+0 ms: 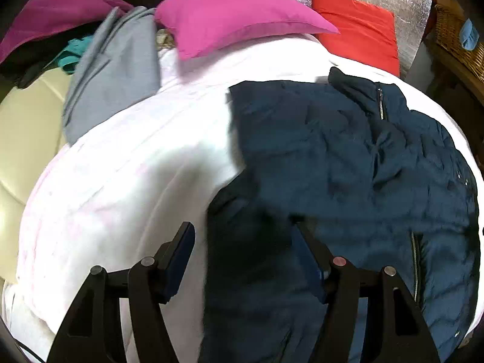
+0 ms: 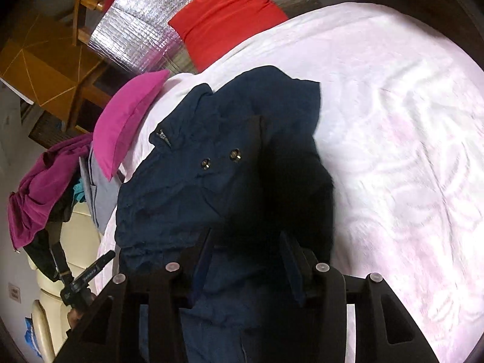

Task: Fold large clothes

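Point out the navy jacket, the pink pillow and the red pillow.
navy jacket [image 1: 326, 139]: left wrist view, chest panel.
pink pillow [image 1: 230, 15]: left wrist view, middle of cover.
red pillow [image 2: 224, 15]: right wrist view, middle of cover.

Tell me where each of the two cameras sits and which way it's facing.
Left wrist: on the left tool, angled down over the navy jacket on the white bedspread; its two fingers show.
Right wrist: on the right tool, angled down at the same jacket; its fingers show, the other tool at lower left.
Shared: jacket, bedspread, pink pillow, red pillow.
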`<state>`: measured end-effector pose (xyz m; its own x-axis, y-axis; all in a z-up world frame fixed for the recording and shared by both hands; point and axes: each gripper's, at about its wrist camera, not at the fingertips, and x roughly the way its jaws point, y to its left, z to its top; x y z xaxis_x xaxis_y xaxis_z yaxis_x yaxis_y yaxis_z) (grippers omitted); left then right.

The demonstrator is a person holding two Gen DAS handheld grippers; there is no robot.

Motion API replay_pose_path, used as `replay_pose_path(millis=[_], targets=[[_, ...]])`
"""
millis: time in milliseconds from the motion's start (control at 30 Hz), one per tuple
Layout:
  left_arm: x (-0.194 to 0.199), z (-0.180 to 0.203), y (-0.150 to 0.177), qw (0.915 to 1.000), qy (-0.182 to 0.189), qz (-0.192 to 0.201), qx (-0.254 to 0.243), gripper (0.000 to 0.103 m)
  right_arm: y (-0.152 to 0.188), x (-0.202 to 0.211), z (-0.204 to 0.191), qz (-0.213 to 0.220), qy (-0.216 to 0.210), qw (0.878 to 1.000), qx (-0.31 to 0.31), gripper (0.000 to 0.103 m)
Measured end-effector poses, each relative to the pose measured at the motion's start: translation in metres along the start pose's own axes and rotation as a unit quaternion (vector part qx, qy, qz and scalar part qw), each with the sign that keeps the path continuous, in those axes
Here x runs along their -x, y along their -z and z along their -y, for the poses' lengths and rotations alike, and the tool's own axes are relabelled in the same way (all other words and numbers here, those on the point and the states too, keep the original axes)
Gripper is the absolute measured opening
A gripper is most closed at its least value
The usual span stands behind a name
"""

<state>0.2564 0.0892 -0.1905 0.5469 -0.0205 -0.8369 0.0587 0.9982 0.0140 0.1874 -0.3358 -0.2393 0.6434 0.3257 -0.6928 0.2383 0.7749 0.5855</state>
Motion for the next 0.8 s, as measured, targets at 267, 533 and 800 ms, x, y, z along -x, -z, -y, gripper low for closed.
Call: replay_pose_path(millis=[267,533,800], targets=[[0.028,-0.035,0.064,0.9989,-0.002,-0.013,0.045,0.068,0.05,0.028,0.022,-0.001,-0.023,1.0,-0.017,0.055],[0.045,-0.046,0.116,0.9969,0.031,-0.037,0.062,0.068,0.093,0.041,0.027,-0.019,-0.041,0.999,-0.028,0.055],[0.05,-0.056,0.143,0.9876,0.107,-0.061,0.097,0.068,0.116,0.05,0.039,-0.026,-0.044,0.998,-0.049,0.056]])
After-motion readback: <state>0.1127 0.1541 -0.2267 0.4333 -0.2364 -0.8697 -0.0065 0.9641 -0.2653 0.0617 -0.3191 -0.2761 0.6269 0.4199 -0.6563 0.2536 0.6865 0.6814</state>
